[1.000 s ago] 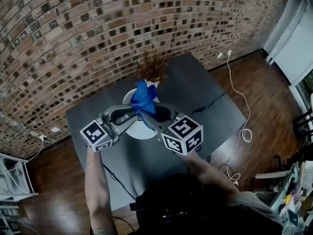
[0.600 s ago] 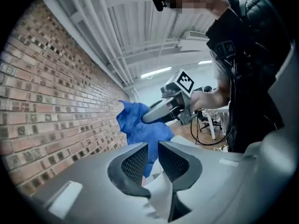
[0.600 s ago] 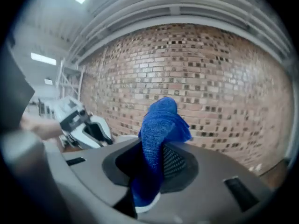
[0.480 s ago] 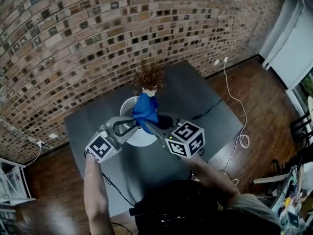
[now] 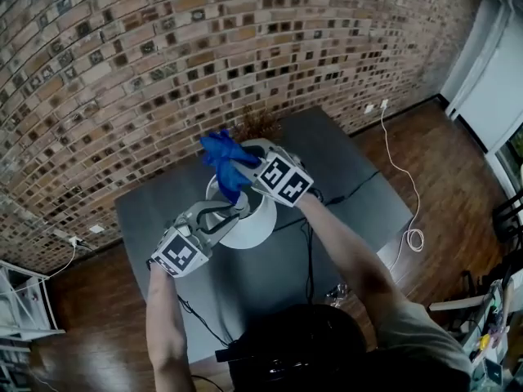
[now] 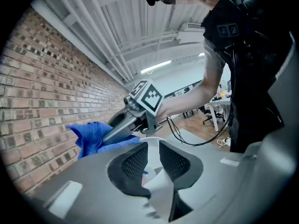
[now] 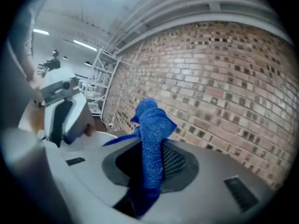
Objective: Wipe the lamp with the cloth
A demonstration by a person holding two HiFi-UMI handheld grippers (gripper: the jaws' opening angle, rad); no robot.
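Note:
The white round lamp (image 5: pixel 255 225) stands on the dark grey table (image 5: pixel 343 178). My left gripper (image 5: pixel 242 209) reaches in from the near left, and its jaws have just been opening a little. The lamp's white rim (image 6: pixel 153 158) still sits pinched between its pads in the left gripper view. My right gripper (image 5: pixel 239 170) is shut on the blue cloth (image 5: pixel 222 158), held above the lamp's far left edge. The cloth (image 7: pixel 152 143) runs up between the right jaws and bunches beyond their tips. The left gripper view shows the right gripper (image 6: pixel 119 127) with the cloth (image 6: pixel 91 136) over the lamp.
A dried brown plant (image 5: pixel 257 125) stands just behind the lamp near the brick wall (image 5: pixel 163 47). A black cable (image 5: pixel 339 178) crosses the table to the right. A white cable (image 5: pixel 409 219) lies on the wooden floor. A white shelf rack (image 7: pixel 100 85) stands by the wall.
My right gripper has rolled and swung away from me to the far left, carrying the cloth from the lamp's middle to its far left edge. The left gripper has stayed at the lamp.

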